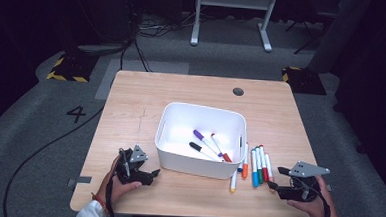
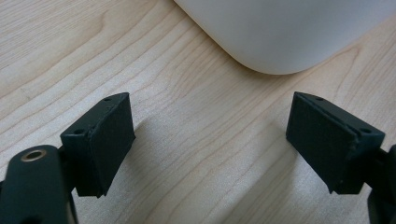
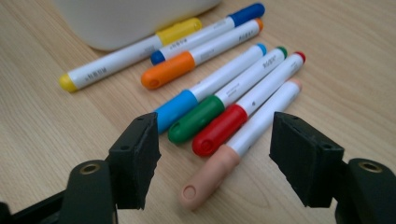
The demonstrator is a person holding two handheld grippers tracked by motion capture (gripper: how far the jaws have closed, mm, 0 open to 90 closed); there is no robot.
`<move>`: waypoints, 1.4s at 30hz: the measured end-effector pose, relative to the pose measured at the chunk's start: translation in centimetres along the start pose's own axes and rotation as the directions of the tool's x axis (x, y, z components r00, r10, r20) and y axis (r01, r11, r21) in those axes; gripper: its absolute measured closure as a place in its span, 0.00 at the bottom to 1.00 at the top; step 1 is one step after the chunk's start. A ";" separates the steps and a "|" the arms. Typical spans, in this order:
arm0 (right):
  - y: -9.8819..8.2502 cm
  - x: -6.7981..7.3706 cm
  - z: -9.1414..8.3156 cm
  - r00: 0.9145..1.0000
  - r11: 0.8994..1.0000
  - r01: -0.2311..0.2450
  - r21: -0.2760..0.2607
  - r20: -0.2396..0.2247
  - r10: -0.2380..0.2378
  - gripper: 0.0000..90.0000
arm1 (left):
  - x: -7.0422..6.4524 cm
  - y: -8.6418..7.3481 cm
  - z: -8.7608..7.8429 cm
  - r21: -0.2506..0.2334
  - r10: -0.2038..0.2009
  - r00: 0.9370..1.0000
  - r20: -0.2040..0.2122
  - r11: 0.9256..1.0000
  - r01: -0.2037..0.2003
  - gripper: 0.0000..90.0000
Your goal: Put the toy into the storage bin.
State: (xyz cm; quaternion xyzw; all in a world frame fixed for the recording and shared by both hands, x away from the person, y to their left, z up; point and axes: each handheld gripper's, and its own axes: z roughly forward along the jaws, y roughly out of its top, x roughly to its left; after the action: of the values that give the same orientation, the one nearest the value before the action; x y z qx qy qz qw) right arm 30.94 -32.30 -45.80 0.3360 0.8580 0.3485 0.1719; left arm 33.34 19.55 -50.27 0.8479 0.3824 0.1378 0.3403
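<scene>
A white bin (image 1: 166, 118) stands mid-table with purple (image 1: 199, 136), black (image 1: 197, 148) and red (image 1: 221, 150) markers inside. Several more markers lie in a row right of it. In the right gripper view these are yellow (image 3: 116, 60), orange (image 3: 173, 70), blue (image 3: 182, 105), green (image 3: 201, 116), red (image 3: 233, 121) and peach (image 3: 233, 149). My right gripper (image 3: 217, 144) is open low over the table, the peach and red caps lying between its jaws, untouched. From above, the right gripper (image 1: 276, 177) sits just right of the row. My left gripper (image 2: 210, 140) is open and empty, facing the bin's corner (image 2: 280, 32).
The table has a round cable hole (image 1: 238, 91) near its far edge. A strip of tape (image 1: 79, 181) marks the near left corner. On the floor behind stand a white frame (image 1: 233, 15) and loose cables (image 1: 134, 45).
</scene>
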 end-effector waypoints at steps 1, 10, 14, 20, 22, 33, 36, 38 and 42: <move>0.0 0.0 0.0 1.000 1.000 0.000 0.000 0.000 0.000 0.37 | 0.0 0.0 0.0 -0.001 0.002 1.000 -0.001 1.000 -0.002 0.17; -1.6 -0.3 1.2 0.999 0.998 -0.019 0.061 0.033 0.017 0.38 | 0.0 0.0 0.0 0.000 0.004 1.000 -0.002 1.000 -0.004 0.17; -2.0 -0.9 1.2 0.999 0.997 -0.039 0.061 0.037 0.037 0.39 | 0.0 0.0 0.0 -0.001 0.005 1.000 -0.001 1.000 -0.005 0.17; -2.7 -2.0 1.5 0.994 0.993 -0.089 0.072 0.073 0.083 0.42 | 0.0 0.0 0.0 0.000 0.008 1.000 0.005 1.000 -0.008 0.17; -3.1 -2.6 1.5 0.989 0.990 -0.121 0.071 0.091 0.114 0.45 | 0.0 0.0 0.0 0.001 0.008 1.000 0.005 1.000 -0.008 0.17; -4.0 -4.9 1.0 0.966 0.975 -0.219 0.030 0.151 0.212 0.71 | 0.0 0.0 0.0 0.000 0.005 1.000 0.001 1.000 -0.005 0.17; -4.0 -5.1 1.0 0.965 0.975 -0.220 0.022 0.154 0.214 0.79 | 0.0 0.0 0.0 -0.001 0.005 1.000 0.000 1.000 -0.005 0.17; -3.9 -5.3 1.1 0.962 0.973 -0.228 0.021 0.158 0.222 0.82 | 0.0 0.0 0.0 -0.001 0.006 1.000 0.000 1.000 -0.006 0.17; -3.9 -5.5 1.1 0.961 0.973 -0.229 0.015 0.161 0.224 0.83 | 0.0 0.0 0.0 -0.001 0.005 1.000 0.001 1.000 -0.005 0.17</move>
State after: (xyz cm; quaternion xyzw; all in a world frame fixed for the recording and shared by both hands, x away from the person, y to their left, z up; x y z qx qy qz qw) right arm 33.67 -37.67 -49.08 0.4613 0.8032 0.3237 0.1930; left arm 33.36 19.56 -50.27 0.8488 0.3801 0.1385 0.3403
